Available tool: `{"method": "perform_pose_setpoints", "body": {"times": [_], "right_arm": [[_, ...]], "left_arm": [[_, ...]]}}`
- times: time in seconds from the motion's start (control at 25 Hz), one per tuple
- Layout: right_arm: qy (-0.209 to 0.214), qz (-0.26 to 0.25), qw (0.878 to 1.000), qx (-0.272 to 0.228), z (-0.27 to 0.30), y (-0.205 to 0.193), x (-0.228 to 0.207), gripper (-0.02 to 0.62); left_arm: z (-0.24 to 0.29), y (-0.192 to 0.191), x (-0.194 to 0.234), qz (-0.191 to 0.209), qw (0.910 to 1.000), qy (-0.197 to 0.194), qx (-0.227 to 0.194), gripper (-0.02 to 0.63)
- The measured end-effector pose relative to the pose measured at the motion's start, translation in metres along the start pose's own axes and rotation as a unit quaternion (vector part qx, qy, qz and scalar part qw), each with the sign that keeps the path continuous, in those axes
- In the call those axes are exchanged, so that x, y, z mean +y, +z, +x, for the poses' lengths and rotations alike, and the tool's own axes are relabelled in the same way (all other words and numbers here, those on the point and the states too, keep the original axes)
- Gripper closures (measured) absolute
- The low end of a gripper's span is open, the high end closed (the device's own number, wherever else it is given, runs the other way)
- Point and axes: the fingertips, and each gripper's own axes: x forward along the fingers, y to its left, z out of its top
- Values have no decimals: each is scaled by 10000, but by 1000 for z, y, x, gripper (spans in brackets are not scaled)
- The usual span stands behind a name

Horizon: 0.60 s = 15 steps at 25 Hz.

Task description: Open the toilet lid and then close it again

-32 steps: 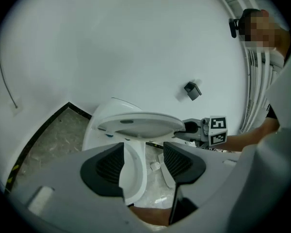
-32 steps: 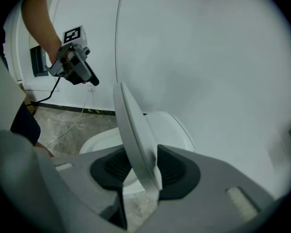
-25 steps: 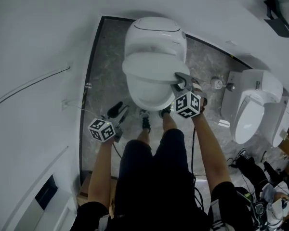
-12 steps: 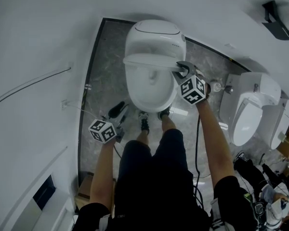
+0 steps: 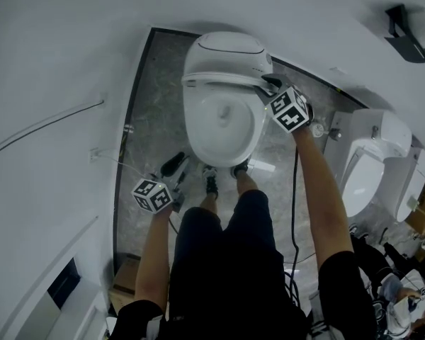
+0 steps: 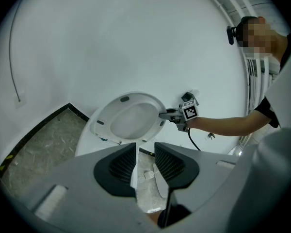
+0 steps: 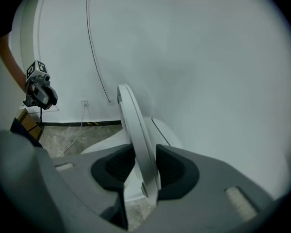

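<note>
Grey marbled floor [image 5: 147, 98], white walls [image 5: 49, 55] all round. The toilet lid [image 7: 134, 125] stands raised above the bowl [image 5: 223, 122], pinched between the fingers of the right gripper [image 7: 138, 166]. The left gripper [image 6: 144, 161] is empty, its jaws just closing to a narrow gap.

- The head view is taken from high above, looking steeply down on the toilet [image 5: 223, 129], the floor [image 5: 150, 105] and the person's legs [image 5: 227, 239].
- The left gripper view is taken from low down and well back, along its own jaws, towards the raised lid [image 6: 133, 120] and the wall [image 6: 111, 42] behind.
- The right gripper view is taken from close up, with the lid's edge seen between its jaws.
- Lid, toilet and floor are shared by all three views.
</note>
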Motion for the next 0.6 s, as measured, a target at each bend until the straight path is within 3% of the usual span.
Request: {"method": "perform_pose_setpoints", "body": {"times": [0.6], "right_arm": [[85,435,9990,-18,20,11,-46,456]], "left_arm": [[3,6,5,-47,10000,55,-14,485]]}}
